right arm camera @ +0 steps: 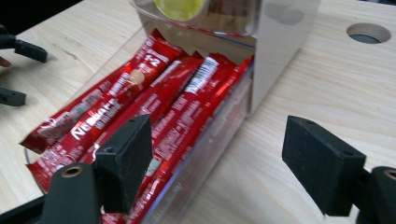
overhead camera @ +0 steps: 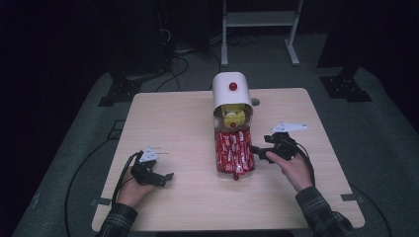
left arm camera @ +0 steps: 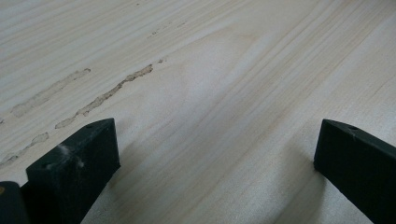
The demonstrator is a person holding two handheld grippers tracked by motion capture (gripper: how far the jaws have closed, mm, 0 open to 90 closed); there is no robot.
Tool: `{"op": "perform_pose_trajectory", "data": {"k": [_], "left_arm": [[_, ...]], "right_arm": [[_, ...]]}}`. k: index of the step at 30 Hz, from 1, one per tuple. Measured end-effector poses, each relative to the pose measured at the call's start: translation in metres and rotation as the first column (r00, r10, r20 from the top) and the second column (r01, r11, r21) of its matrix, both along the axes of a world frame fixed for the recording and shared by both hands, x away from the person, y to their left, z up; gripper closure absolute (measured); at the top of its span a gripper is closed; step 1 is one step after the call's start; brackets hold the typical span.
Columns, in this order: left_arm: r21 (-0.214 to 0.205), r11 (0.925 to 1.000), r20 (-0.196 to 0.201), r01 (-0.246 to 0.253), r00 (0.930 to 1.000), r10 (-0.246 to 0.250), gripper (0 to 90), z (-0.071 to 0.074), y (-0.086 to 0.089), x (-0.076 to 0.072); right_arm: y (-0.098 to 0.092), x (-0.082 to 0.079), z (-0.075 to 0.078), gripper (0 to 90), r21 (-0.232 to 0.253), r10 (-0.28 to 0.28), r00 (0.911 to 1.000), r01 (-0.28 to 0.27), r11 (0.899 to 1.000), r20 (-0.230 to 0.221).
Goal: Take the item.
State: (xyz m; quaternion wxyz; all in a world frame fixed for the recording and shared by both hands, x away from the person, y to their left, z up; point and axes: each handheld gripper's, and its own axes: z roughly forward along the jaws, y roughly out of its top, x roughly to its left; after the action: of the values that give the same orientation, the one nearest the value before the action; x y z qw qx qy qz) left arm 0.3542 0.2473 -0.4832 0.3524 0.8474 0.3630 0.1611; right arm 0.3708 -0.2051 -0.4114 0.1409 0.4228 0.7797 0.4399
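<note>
— Left claw (overhead camera: 165, 177) first: where does it stand?

— Resting on the counter (overhead camera: 173, 123) at the near left, jaws spread wide over bare wood, holding nothing.

— And the red sachets (overhead camera: 234, 150)?

— Lying in a clear tray (right arm camera: 210, 144) at the counter's middle, below a white dispenser (overhead camera: 231, 91) with something yellow behind its window.

— Right claw (overhead camera: 257, 150)?

— At the tray's right side, jaws apart; one jaw sits over the sachets, the other outside the tray wall. Nothing is gripped.

— So which step is this?

— The approach, I'd say. Next it probably needs both jaws lined up around a single sachet before closing.
</note>
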Motion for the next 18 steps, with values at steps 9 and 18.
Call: {"op": "perform_pose_trajectory", "data": {"k": [9, 18], "left_arm": [[0.000, 1.0000, 0.001, 0.000, 1.0000, 0.000, 0.0, 0.000, 0.000, 0.000], [0.000, 1.0000, 0.001, 0.001, 1.0000, -0.001, 0.0, 0.000, 0.000, 0.000]], "right_arm": [[0.012, -0.001, 0.002, 32.6, 0.016, 0.040, 0.9992, -0.040, 0.999, -0.006], [0.025, -0.001, 0.004, 38.1, 0.030, 0.071, 0.9974, -0.070, 0.997, -0.011]]}}
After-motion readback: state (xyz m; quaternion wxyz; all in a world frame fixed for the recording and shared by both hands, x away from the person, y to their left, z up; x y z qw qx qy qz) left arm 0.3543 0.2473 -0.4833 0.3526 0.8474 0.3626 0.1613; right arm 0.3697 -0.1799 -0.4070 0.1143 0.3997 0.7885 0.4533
